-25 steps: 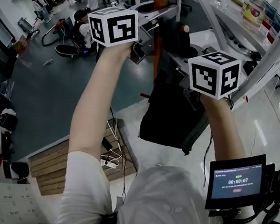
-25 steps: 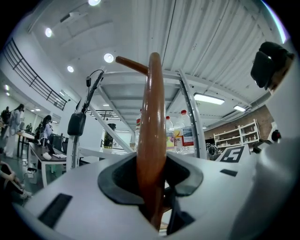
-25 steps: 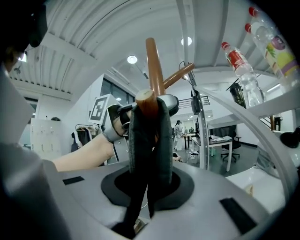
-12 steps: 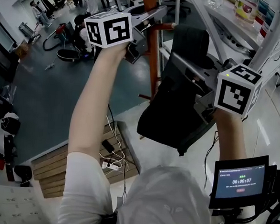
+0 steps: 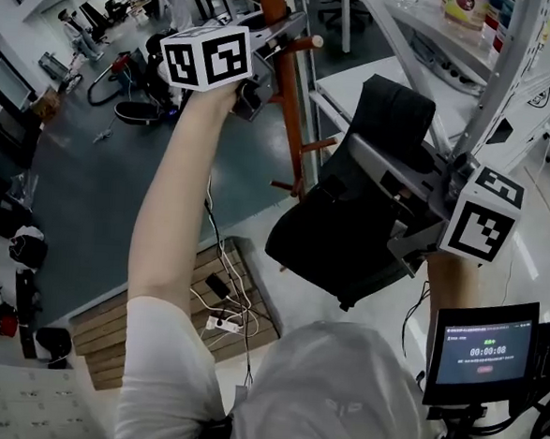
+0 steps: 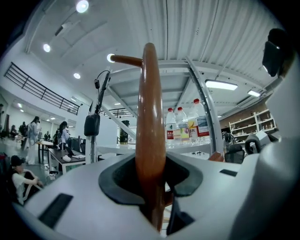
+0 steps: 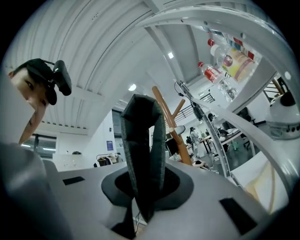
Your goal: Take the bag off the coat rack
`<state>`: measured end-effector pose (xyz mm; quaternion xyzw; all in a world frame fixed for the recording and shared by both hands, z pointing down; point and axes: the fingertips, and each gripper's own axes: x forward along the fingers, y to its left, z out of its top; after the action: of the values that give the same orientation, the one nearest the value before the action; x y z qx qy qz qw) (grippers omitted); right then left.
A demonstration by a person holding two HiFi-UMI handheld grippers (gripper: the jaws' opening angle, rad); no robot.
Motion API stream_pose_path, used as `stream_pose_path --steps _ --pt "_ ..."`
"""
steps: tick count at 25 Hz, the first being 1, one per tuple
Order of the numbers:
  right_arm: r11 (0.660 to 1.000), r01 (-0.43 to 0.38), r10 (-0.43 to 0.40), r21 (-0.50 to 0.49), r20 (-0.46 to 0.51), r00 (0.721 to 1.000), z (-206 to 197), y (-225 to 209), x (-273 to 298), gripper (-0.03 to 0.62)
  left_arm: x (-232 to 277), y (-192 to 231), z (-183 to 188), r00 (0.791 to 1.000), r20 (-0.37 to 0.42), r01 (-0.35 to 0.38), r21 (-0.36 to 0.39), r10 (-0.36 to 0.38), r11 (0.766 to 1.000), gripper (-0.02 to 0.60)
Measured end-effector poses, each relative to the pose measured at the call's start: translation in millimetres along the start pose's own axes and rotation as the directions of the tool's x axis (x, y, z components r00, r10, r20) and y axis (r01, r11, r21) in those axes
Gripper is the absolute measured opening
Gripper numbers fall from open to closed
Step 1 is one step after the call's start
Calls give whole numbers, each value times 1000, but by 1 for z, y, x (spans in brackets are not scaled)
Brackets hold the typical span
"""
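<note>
The coat rack's brown pole point(image 5: 288, 102) stands upright at top centre, with short pegs point(image 5: 318, 144) sticking out. My left gripper point(image 5: 272, 35) is shut on the pole high up; in the left gripper view the pole point(image 6: 150, 122) runs up between the jaws of that gripper point(image 6: 151, 187). The black bag point(image 5: 340, 232) hangs to the right of the pole, apart from it. My right gripper point(image 5: 366, 156) is shut on its dark strap point(image 7: 143, 140), which loops up from the jaws of the right gripper point(image 7: 143, 194). The rack point(image 7: 171, 126) shows behind the strap.
A white metal shelf frame point(image 5: 496, 79) with bottles point(image 6: 187, 124) rises close on the right. On the floor below lie a wooden board point(image 5: 108, 329), a power strip and cables point(image 5: 219, 321). A small screen point(image 5: 482, 350) sits at lower right. People sit far left point(image 6: 18, 176).
My right gripper has swung right and down with the bag, carrying its strap away from the rack's pole. The left gripper has stayed clamped on the pole.
</note>
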<state>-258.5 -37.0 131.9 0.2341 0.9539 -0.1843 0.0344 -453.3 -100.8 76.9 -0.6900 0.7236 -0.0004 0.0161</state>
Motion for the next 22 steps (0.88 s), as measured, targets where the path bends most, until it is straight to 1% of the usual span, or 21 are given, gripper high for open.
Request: stream_pose_path --steps 2,4,6,8,10,12,13,14,15,16,19,22 --pt "1000 14 -14 -15 -4 1000 -6 -1 -6 61 1 1 -4 1000 -5 -2 7 2 1000 137" --pt "999 34 -34 4 -17 999 -16 -7 -11 61 -3 3 -5 1000 5 -5 18 5 1000 137" --pt "998 41 -40 37 -32 999 -29 -14 -14 61 -9 6 -4 999 38 -19 29 18 999 137" --pt "997 50 -47 55 -53 998 -44 -21 -17 61 -16 8 -2 997 77 -23 18 22 1000 138" --pt "995 65 -59 74 -76 995 -60 -27 -21 61 -24 9 -2 996 89 -25 9 24 1000 141" --pt "992 81 -72 96 -93 993 -74 -34 -26 61 -33 6 1 995 99 -36 24 34 999 154" --pt "991 89 -79 104 -99 992 -79 -38 -29 61 -39 4 5 993 116 -41 32 37 999 162" --pt "989 98 -86 109 -105 991 -83 -41 -31 61 -44 1 12 990 139 -43 38 37 998 193" --pt "988 104 -92 112 -109 990 -86 -44 -33 61 -48 -2 20 987 159 -41 45 34 998 238" --pt "987 108 -96 116 -111 989 -89 -47 -34 61 -53 -5 26 985 170 -40 52 31 998 255" --pt "986 113 -99 125 -109 989 -93 -51 -39 61 -72 -14 33 983 179 -52 80 37 995 255" --pt "983 120 -106 142 -98 989 -95 -56 -46 61 -104 -32 31 977 208 -61 95 40 994 255"
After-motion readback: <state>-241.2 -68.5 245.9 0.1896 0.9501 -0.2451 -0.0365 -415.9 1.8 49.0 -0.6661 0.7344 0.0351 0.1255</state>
